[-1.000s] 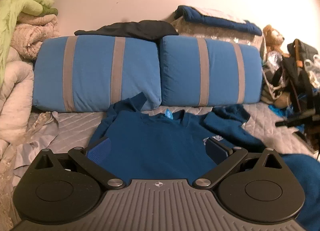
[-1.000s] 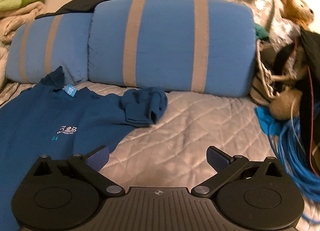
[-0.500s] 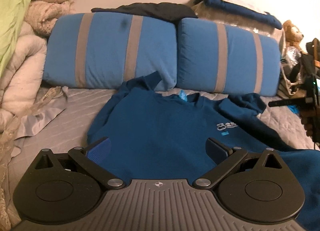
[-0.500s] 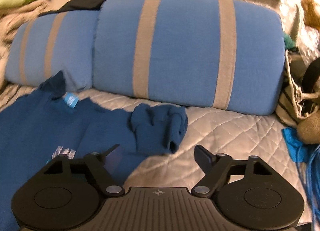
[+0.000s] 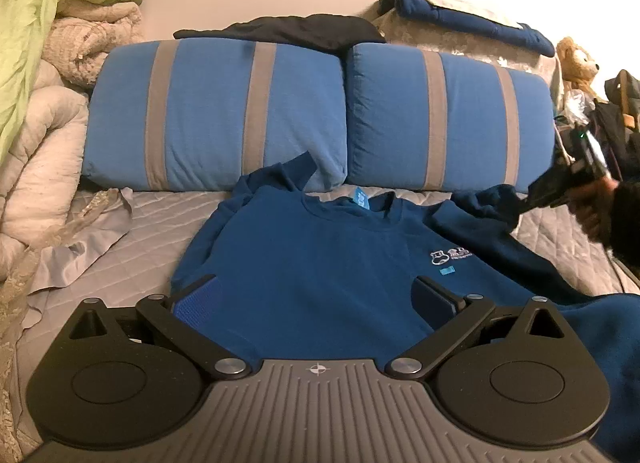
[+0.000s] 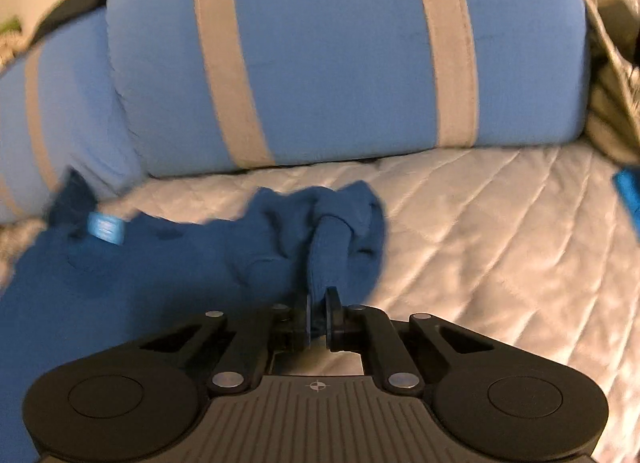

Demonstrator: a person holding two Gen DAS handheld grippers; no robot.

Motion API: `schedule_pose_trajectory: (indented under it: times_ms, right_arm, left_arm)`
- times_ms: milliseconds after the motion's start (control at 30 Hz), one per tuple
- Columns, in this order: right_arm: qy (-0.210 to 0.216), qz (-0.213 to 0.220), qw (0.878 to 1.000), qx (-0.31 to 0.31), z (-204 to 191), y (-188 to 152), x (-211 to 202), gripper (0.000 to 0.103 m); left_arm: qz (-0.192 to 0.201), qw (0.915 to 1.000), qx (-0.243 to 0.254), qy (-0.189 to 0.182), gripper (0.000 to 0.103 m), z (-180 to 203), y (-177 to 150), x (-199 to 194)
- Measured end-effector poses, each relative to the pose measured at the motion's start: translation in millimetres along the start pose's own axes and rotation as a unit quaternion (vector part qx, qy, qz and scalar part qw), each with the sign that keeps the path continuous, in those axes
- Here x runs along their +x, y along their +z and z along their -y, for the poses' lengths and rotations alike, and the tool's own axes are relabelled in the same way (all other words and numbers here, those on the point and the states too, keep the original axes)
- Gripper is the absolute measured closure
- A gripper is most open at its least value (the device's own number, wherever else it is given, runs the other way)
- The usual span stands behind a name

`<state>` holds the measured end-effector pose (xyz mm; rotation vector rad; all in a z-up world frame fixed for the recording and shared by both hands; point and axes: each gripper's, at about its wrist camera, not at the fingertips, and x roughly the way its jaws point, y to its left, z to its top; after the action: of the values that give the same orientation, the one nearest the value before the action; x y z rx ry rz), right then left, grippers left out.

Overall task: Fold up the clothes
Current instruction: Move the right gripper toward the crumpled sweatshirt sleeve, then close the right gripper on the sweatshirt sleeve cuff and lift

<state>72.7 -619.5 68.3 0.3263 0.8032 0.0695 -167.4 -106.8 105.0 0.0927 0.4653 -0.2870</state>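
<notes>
A dark blue sweatshirt [image 5: 320, 263] lies face up on the quilted grey bed cover [image 6: 480, 223], its collar toward the two blue striped pillows [image 5: 224, 119] at twelve o'clock and its chest logo showing. The right gripper [image 6: 319, 295] has just been closing, and its jaws are now pinched together on a ridge of the bunched sleeve cuff [image 6: 332, 223]; in the left wrist view that sleeve sits at about two o'clock from the collar, with the gripper and the hand [image 5: 596, 211] holding it coming in from three o'clock. The left gripper [image 5: 316, 295] hangs over the lower body of the garment with its jaws spread wide and nothing between them. The step in hand looks like the first sleeve fold, and the fold itself is not yet made. To do it well, the pinch should take both layers of the cuff so that it does not slip, then lift only enough to clear the chest and carry the sleeve across toward nine o'clock, laying it flat and straight. The free gripper could press the torso near the shoulder so the body does not drag along.
</notes>
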Motion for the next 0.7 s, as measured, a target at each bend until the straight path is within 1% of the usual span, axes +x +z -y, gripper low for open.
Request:
schedule_pose_trajectory:
  times_ms: [100, 200, 267, 333, 400, 433, 467, 500, 533, 600, 633, 700]
  right_arm:
    - [0.058, -0.018, 0.997, 0.056, -6.9, 8.3, -19.7, 0.095]
    - [0.117, -0.038, 0.987, 0.107, -19.1, 13.9, -33.8, 0.095]
    - [0.157, -0.053, 0.977, 0.136, -30.7, 14.1, -39.5, 0.095]
    - [0.203, -0.063, 0.963, 0.164, -40.7, 11.8, -44.4, 0.095]
    - [0.236, -0.072, 0.951, 0.185, -51.1, 9.0, -47.5, 0.095]
    - [0.240, -0.079, 0.950, 0.183, -55.9, 5.6, -48.3, 0.090]
    - [0.237, -0.090, 0.952, 0.172, -60.0, 1.5, -48.7, 0.087]
    - [0.231, -0.098, 0.956, 0.153, -63.8, -2.0, -50.7, 0.077]
    - [0.220, -0.100, 0.963, 0.120, -67.4, -4.4, -55.1, 0.058]
    - [0.195, -0.098, 0.974, 0.055, -73.1, -9.3, -65.1, 0.037]
    - [0.182, -0.086, 0.979, 0.020, -72.5, -12.7, -72.0, 0.032]
    - [0.160, -0.068, 0.984, -0.037, -67.6, -19.5, -82.4, 0.025]
  left_arm:
    - [0.000, 1.0000, 0.001, -0.001, 0.000, 0.3, 0.1, 0.2]
    - [0.001, 1.0000, 0.000, -0.001, 0.000, -0.5, 0.0, -0.1]
    - [0.001, 1.0000, -0.001, -0.001, 0.000, -1.2, -0.1, -0.3]
    - [0.001, 1.0000, -0.001, 0.001, 0.000, -0.4, -0.4, -0.6]
    - [0.001, 1.0000, 0.000, 0.002, 0.000, 0.1, -0.4, -0.7]
    - [0.001, 1.0000, 0.000, 0.002, 0.000, -0.1, -0.4, -0.8]
    - [0.000, 1.0000, 0.000, 0.003, 0.000, -0.4, -0.4, -0.9]
    - [0.001, 1.0000, -0.001, 0.002, 0.000, -1.3, -0.4, -1.0]
    - [0.001, 1.0000, -0.002, 0.000, 0.000, -2.2, -0.4, -1.1]
    - [0.001, 1.0000, -0.003, 0.000, 0.000, -2.8, -0.3, -0.9]
    - [0.001, 1.0000, -0.004, 0.000, 0.000, -2.7, -0.4, -0.7]
    - [0.001, 1.0000, -0.005, -0.001, 0.000, -2.4, -0.6, -0.4]
